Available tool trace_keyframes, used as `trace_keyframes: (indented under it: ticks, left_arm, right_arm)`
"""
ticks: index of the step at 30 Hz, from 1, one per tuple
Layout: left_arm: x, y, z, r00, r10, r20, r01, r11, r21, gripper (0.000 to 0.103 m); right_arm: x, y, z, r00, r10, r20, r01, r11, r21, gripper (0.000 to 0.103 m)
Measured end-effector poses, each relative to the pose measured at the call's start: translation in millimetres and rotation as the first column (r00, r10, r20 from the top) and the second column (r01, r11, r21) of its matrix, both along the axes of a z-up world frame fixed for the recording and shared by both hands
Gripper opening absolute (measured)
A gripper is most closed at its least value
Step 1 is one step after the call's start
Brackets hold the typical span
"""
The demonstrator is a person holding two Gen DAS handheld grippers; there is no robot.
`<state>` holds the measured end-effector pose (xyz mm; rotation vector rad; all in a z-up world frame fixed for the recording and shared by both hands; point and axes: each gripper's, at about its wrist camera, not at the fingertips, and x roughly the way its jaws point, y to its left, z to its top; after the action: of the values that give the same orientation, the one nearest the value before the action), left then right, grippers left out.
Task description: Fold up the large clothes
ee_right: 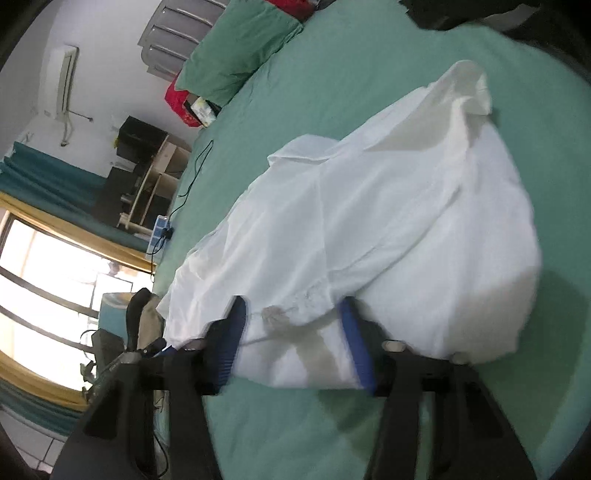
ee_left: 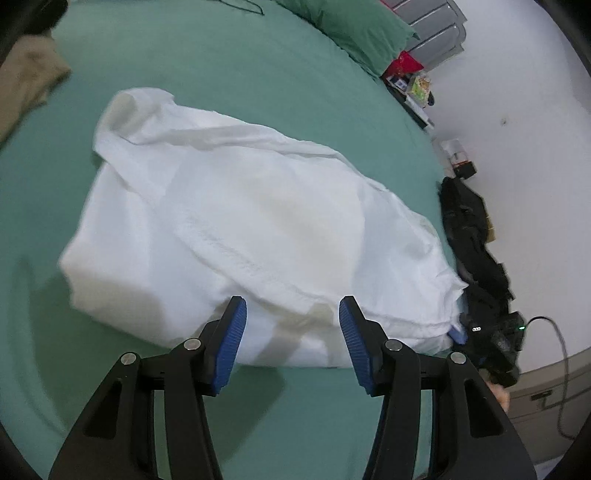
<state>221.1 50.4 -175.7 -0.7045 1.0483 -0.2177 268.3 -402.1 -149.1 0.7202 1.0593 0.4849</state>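
Observation:
A large white garment [ee_left: 236,221] lies partly folded on the green bed sheet [ee_left: 229,62]. My left gripper [ee_left: 292,312] is open, its blue pads just above the garment's near edge, holding nothing. In the right wrist view the same white garment [ee_right: 388,229] stretches across the bed. My right gripper [ee_right: 293,314] is open, its blue pads spread either side of the garment's near hem, with cloth lying between them. The other gripper shows at the garment's right edge in the left wrist view [ee_left: 480,332].
A green pillow [ee_left: 354,26] lies at the head of the bed. A tan garment [ee_left: 26,81] lies at the far left. Dark clothes [ee_left: 472,236] hang off the bed's right edge. A black cable [ee_right: 192,173] runs along the bed's left side.

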Motion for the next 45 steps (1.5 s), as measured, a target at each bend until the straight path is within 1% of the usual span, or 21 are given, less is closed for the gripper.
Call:
trace_keyframes:
  ticks: [1, 2, 3, 4, 6, 8, 10, 13, 17, 19, 23, 25, 26, 27, 28, 29, 31, 35, 40, 42, 45]
  left_arm:
    - [2, 0, 0, 1.0, 0.001, 0.007, -0.001, 1.0, -0.013, 0.052]
    - [4, -2, 0, 1.0, 0.004, 0.012, -0.004, 1.0, -0.011, 0.035]
    - [7, -2, 1, 1.0, 0.007, 0.013, -0.007, 1.0, 0.007, 0.011]
    - [9, -2, 3, 1.0, 0.009, 0.017, -0.009, 1.0, 0.025, 0.005]
    - [12, -3, 9, 0.999, 0.017, 0.039, -0.018, 0.999, 0.042, 0.002]
    - [16, -8, 18, 0.998, -0.001, 0.065, -0.006, 0.995, 0.098, 0.002]
    - [19, -11, 31, 0.996, -0.012, 0.092, -0.002, 0.989, 0.147, 0.002]
    - [31, -13, 48, 0.989, -0.016, 0.145, -0.014, 0.978, 0.208, 0.002]
    - [69, -9, 60, 0.985, -0.013, 0.173, -0.029, 0.971, 0.236, 0.002]
    - [95, -11, 64, 0.982, -0.034, 0.185, -0.02, 0.959, 0.281, 0.002]
    - [145, -10, 68, 0.979, -0.042, 0.198, -0.022, 0.951, 0.308, 0.003]
    - [172, -9, 72, 0.977, -0.003, 0.215, -0.074, 0.933, 0.352, 0.005]
    - [182, -8, 73, 0.978, 0.009, 0.208, -0.088, 0.922, 0.376, 0.015]
    - [190, -5, 73, 0.979, 0.024, 0.203, -0.103, 0.914, 0.391, 0.037]
    - [195, -2, 75, 0.979, 0.032, 0.201, -0.113, 0.907, 0.405, 0.047]
    - [194, 0, 78, 0.979, 0.033, 0.203, -0.115, 0.904, 0.411, 0.051]
    - [177, 6, 85, 0.974, 0.029, 0.224, -0.128, 0.889, 0.44, 0.051]
    - [131, 17, 82, 0.977, 0.051, 0.207, -0.153, 0.844, 0.514, 0.052]
    - [55, 40, 54, 0.986, 0.096, 0.133, -0.156, 0.805, 0.572, 0.052]
    - [37, 48, 39, 0.99, 0.11, 0.085, -0.138, 0.802, 0.581, 0.053]
    - [14, 55, 18, 0.992, 0.119, 0.027, -0.113, 0.815, 0.568, 0.053]
  right_arm:
    - [1, 1, 0, 1.0, 0.003, 0.001, -0.003, 1.0, 0.0, 0.013]
    - [2, 3, 2, 1.0, 0.005, 0.013, -0.005, 1.0, -0.003, 0.006]
    - [3, 5, 6, 1.0, 0.007, 0.029, -0.007, 1.0, -0.01, 0.004]
    - [3, 8, 12, 0.999, 0.008, 0.05, -0.007, 1.0, -0.026, 0.004]
    - [3, 11, 25, 0.995, 0.011, 0.095, -0.005, 0.998, -0.061, 0.003]
    - [3, 16, 41, 0.989, -0.003, 0.148, 0.02, 0.993, -0.115, 0.003]
    - [6, 26, 59, 0.978, 0.004, 0.207, 0.044, 0.974, -0.223, 0.003]
    - [17, 41, 79, 0.958, 0.038, 0.285, 0.056, 0.948, -0.313, 0.003]
    - [46, 53, 93, 0.935, 0.097, 0.342, 0.053, 0.913, -0.404, 0.003]
    - [68, 54, 95, 0.925, 0.121, 0.361, 0.056, 0.894, -0.444, 0.003]
    - [106, 42, 86, 0.923, 0.099, 0.371, 0.087, 0.887, -0.453, 0.003]
    - [124, 45, 79, 0.925, 0.09, 0.369, 0.112, 0.863, -0.492, 0.004]
    - [131, 48, 77, 0.919, 0.108, 0.379, 0.123, 0.835, -0.536, 0.005]
    - [136, 50, 73, 0.915, 0.123, 0.385, 0.13, 0.812, -0.569, 0.008]
    - [141, 50, 66, 0.919, 0.136, 0.37, 0.122, 0.795, -0.594, 0.02]
    - [142, 48, 64, 0.923, 0.14, 0.358, 0.113, 0.792, -0.6, 0.042]
    - [139, 35, 62, 0.93, 0.104, 0.352, 0.127, 0.809, -0.573, 0.062]
    - [120, 6, 71, 0.936, 0.055, 0.347, 0.167, 0.8, -0.576, 0.066]
    - [63, -48, 69, 0.946, -0.129, 0.297, 0.274, 0.808, -0.522, 0.066]
    - [39, -63, 58, 0.953, -0.178, 0.245, 0.278, 0.832, -0.479, 0.066]
    - [7, -76, 39, 0.959, -0.228, 0.166, 0.277, 0.869, -0.409, 0.066]
